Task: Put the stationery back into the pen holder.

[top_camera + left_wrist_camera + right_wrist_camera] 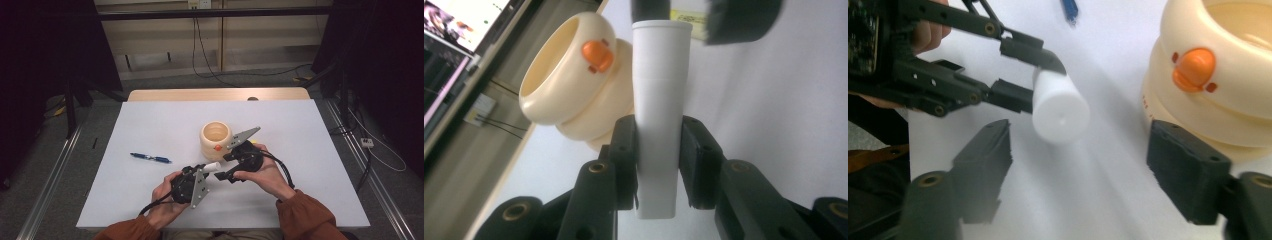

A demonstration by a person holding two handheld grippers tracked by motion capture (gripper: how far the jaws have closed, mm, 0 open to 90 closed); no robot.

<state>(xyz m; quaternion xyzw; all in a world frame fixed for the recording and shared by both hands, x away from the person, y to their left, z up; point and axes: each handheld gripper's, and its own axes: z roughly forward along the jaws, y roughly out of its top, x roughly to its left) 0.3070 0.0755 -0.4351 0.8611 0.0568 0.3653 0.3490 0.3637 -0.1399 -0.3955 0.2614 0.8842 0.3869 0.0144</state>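
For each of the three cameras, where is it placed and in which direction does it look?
High view: above the person's side, looking forward and down at the table; forearms, hands, both grippers show.
Left gripper view: on the left gripper, looking along its jaws, which clamp the white tube.
Right gripper view: on the right gripper, jaws open.
Shared: tube and cup.

Lying on the table [150, 200]: one white tube [659, 100], one cream duck-faced pot [216, 137], one blue pen [150, 158]; two grippers, left [206, 170] and right [226, 166].
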